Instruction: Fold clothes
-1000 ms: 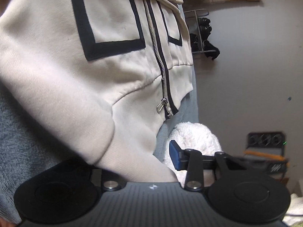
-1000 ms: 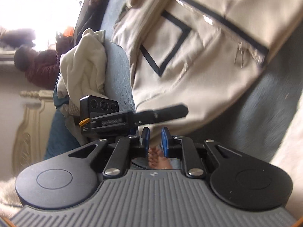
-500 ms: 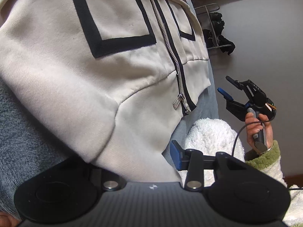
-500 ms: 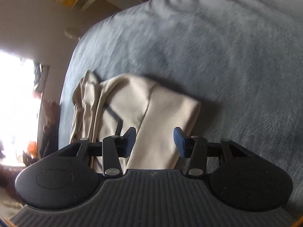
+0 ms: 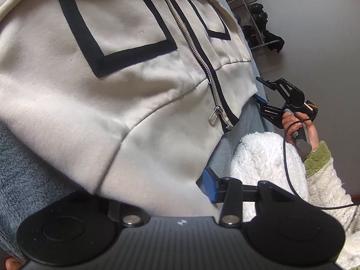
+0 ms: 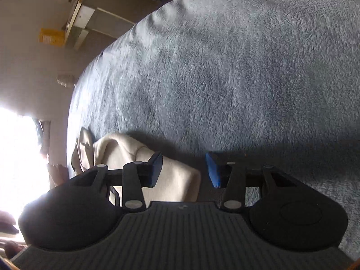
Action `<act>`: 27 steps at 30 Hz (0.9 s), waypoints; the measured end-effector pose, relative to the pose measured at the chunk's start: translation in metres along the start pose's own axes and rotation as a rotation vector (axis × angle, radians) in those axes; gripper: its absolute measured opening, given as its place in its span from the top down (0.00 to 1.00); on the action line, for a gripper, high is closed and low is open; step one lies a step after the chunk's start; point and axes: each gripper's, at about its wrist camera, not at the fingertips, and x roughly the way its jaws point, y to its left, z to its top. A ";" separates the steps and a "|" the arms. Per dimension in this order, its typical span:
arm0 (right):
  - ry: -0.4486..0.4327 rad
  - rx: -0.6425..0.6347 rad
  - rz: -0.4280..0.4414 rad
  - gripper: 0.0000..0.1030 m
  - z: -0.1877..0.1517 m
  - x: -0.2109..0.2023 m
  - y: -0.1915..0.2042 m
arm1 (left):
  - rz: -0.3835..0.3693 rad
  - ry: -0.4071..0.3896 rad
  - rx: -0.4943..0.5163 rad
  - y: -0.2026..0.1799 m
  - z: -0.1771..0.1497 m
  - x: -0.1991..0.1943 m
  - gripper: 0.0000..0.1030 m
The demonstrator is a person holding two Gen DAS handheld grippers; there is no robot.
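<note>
A cream jacket [image 5: 126, 103] on the blue blanket [image 6: 236, 78] is pinched by the left gripper [image 5: 157, 191]. Nothing is held by the right gripper [image 6: 184, 171]; its fingers are parted.

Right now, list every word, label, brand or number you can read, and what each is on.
No text is readable.
Small white mark on the left gripper body: too small to read.
Yellow label near the shelf: too blurred to read.
Cream zip jacket: only black stripes.

The jacket [image 5: 117, 85] is spread on the bed [image 6: 247, 78], its hem laid along the bed's edge.
</note>
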 end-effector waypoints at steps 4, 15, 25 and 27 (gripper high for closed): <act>0.063 0.026 0.045 0.60 -0.013 0.005 0.000 | 0.014 -0.007 0.004 -0.002 -0.001 -0.001 0.64; 0.284 -0.050 0.096 0.82 -0.055 0.032 0.022 | 0.018 -0.006 -0.030 0.000 -0.003 0.003 0.70; 0.349 -0.072 0.120 0.88 -0.059 0.044 0.026 | 0.042 0.035 -0.045 -0.007 -0.003 0.013 0.68; 0.361 -0.075 0.125 0.88 -0.059 0.047 0.027 | 0.058 0.033 -0.050 -0.009 -0.004 0.013 0.72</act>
